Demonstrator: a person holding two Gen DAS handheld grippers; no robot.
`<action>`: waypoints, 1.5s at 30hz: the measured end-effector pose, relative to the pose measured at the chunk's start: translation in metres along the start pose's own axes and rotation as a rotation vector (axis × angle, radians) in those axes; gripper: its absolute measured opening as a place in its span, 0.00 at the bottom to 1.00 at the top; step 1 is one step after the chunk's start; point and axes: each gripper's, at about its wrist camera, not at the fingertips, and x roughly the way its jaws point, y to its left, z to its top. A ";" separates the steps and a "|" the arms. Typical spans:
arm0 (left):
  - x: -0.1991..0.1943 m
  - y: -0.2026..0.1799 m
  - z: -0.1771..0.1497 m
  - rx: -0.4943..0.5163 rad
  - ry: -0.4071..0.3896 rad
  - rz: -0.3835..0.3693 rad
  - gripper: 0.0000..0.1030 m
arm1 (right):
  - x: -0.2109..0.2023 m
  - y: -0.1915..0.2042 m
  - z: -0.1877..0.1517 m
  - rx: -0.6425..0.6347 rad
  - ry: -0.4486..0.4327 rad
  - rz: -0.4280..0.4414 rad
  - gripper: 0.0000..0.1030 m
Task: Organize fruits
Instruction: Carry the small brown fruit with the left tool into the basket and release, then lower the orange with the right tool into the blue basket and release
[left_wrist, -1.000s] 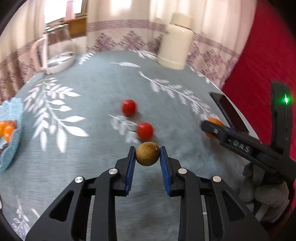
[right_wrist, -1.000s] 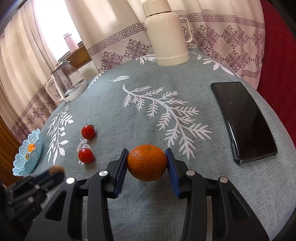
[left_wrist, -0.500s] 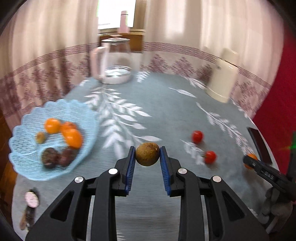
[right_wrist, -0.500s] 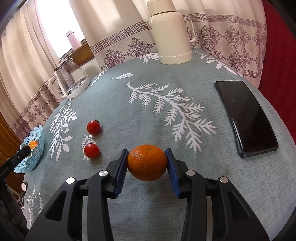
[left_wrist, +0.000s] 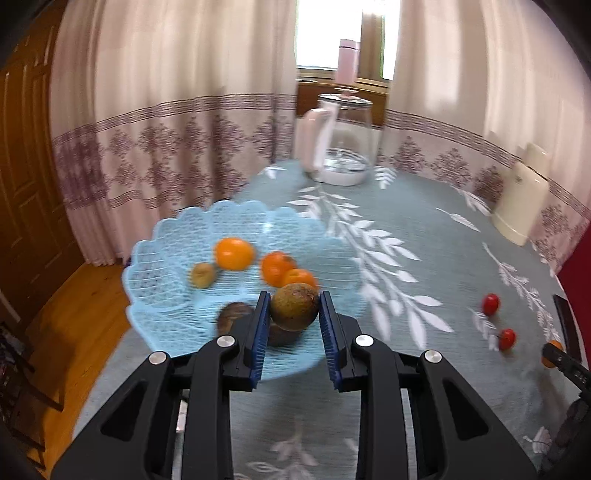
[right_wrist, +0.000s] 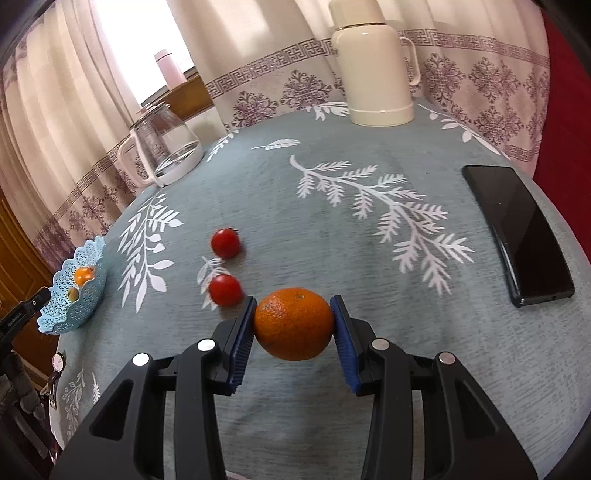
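Fruits sit partly gathered: only the left wrist view looks into the blue mesh basket, showing three oranges, a small brownish fruit and dark fruit. Above its near rim, the left gripper clamps a brown round fruit. Only the right wrist view shows the right gripper squeezing an orange above the tablecloth, beside two cherry tomatoes.
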 end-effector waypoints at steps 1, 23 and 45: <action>0.000 0.006 0.000 -0.008 0.000 0.009 0.27 | 0.000 0.002 0.000 -0.002 0.001 0.002 0.40; 0.014 0.058 0.006 -0.094 -0.006 0.076 0.28 | 0.001 0.051 -0.001 -0.084 0.011 0.044 0.40; -0.015 0.090 0.020 -0.179 -0.077 0.097 0.60 | 0.017 0.225 0.022 -0.368 0.000 0.289 0.40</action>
